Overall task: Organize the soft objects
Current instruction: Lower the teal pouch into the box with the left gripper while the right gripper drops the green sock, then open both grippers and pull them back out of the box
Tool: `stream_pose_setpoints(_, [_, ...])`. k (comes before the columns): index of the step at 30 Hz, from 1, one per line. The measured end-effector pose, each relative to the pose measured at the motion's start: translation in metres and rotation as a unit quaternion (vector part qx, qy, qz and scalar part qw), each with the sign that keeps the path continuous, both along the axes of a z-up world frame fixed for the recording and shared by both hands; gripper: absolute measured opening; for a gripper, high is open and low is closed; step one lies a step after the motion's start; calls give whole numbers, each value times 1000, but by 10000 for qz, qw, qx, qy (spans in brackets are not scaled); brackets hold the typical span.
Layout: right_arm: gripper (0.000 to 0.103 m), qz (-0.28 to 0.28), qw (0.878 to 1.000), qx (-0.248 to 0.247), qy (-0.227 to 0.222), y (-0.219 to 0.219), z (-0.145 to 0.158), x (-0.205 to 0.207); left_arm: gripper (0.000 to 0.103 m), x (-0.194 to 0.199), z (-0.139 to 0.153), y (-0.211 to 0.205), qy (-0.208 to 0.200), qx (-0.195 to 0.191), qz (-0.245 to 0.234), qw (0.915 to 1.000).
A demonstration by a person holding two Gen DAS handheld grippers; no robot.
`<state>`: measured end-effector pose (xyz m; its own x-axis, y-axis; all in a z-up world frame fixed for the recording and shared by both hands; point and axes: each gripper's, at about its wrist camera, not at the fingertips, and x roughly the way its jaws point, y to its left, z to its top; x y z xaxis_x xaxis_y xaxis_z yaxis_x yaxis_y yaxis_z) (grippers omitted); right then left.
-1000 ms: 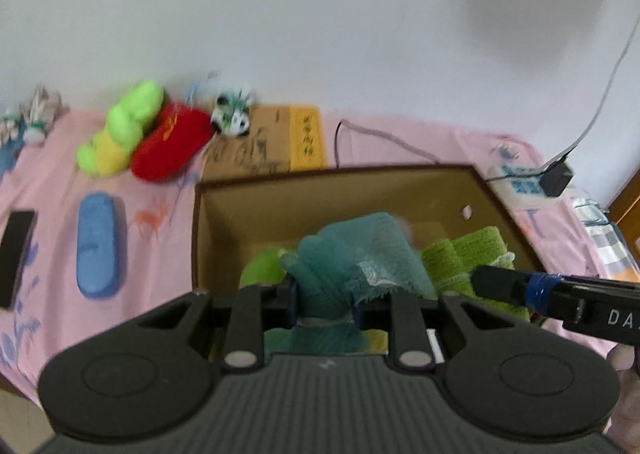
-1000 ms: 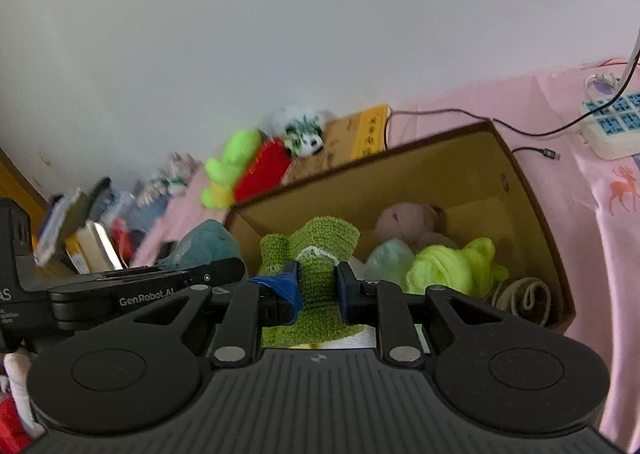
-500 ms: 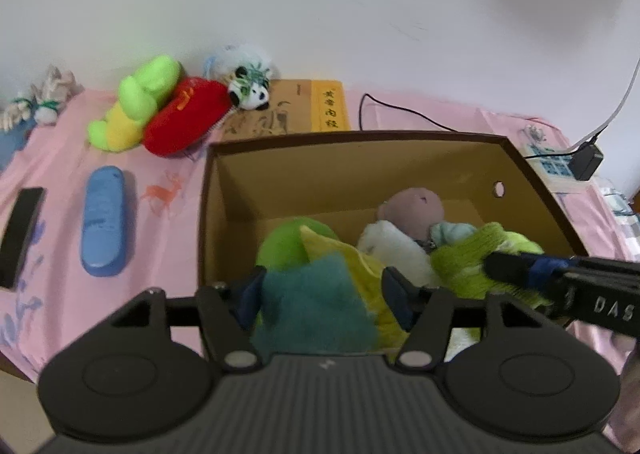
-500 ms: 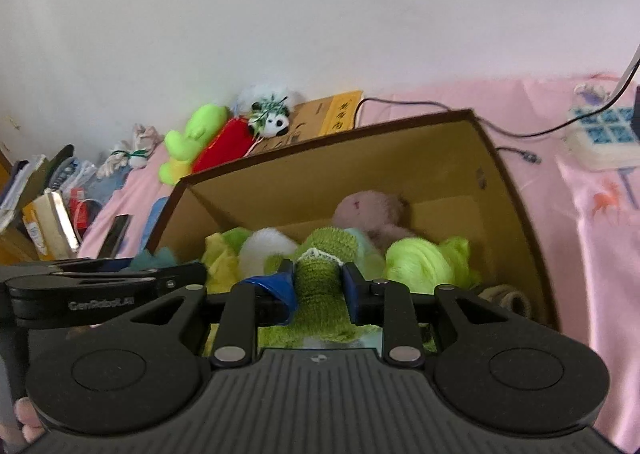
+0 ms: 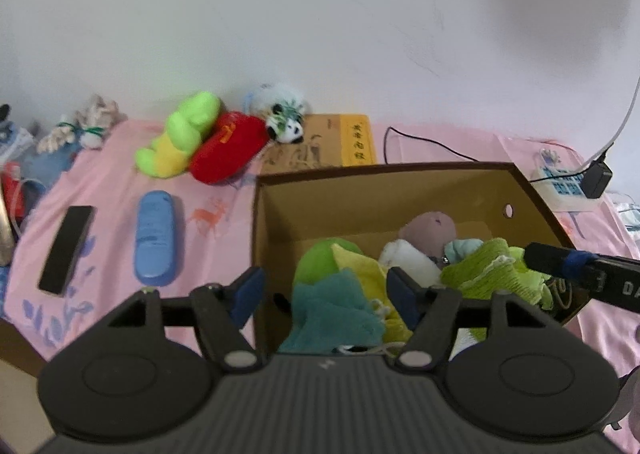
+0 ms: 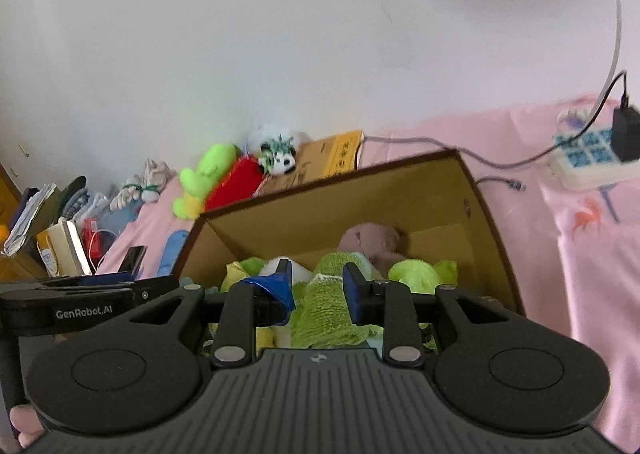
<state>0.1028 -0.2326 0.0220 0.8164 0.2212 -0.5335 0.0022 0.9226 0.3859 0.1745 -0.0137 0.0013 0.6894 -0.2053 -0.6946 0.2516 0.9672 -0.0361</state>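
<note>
A pink printed bedsheet is spread under an open brown cardboard box, which is seen at the centre of both views. Inside the box, a teal knitted cloth lies at 6 o'clock, its long axis running toward 12; a lime-green knitted cloth lies beside it, lengthwise toward the far wall. A mauve plush toy sits at the back of the box.

The left gripper is held with its jaws spread wide above the teal cloth, nothing gripped. The right gripper is held with its jaws partly apart around the lime-green cloth; contact cannot be told.

Outside, at 10 o'clock, a red plush cushion, a blue oblong case and a black phone are seen.
</note>
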Motion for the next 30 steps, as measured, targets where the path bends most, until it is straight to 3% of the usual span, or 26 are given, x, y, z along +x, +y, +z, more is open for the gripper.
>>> stream_pose_setpoints(4, [10, -45, 9993, -217, -295, 8, 9, -18, 76, -14, 9, 1, -124, 170, 200, 9996])
stream_pose_setpoints(6, [10, -95, 9988, -259, -397, 11, 12, -25, 87, -21, 11, 2, -190, 266, 275, 9991])
stream_pose_setpoints(7, [10, -130, 9986, -249, -437, 11, 12, -29, 88, -25, 13, 1, -224, 307, 308, 9988])
stream_pose_setpoints(17, [11, -182, 9984, -283, -451, 16, 17, -53, 88, -66, 16, -6, -347, 611, 374, 9968])
stream_pose_setpoints(30, [12, -17, 9986, -502, -140, 22, 15, -85, 89, -98, 2, -12, 62, 649, 475, 9967])
